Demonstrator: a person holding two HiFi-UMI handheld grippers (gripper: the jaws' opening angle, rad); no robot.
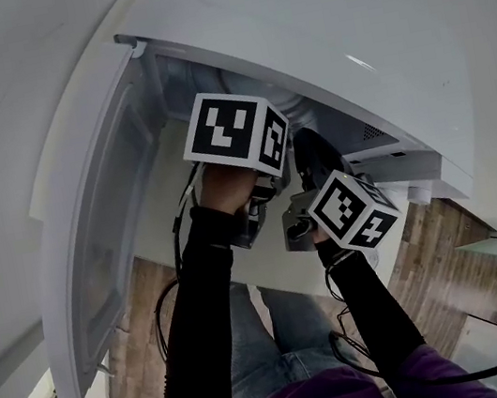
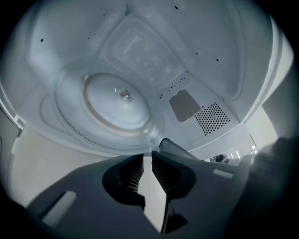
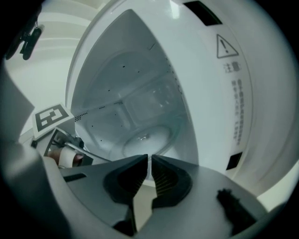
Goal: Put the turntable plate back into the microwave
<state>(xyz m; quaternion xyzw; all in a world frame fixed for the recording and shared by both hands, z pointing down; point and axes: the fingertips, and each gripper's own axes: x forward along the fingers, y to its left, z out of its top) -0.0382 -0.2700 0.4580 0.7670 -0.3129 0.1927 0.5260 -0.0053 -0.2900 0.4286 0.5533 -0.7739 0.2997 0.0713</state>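
While the turntable plate (image 2: 117, 100) sits on the microwave (image 2: 224, 51) floor, left tongs (image 2: 147, 158) hang empty, narrowly parted; right tongs (image 3: 149, 161) empty, pressed almost together.

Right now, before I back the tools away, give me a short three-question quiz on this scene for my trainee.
1. True or false: the round clear glass turntable plate lies inside the white microwave.
2. What does the left tool hold? A) the plate B) a cloth C) nothing
3. Is the microwave's door open or closed?
Key: 1 true; 2 C; 3 open.
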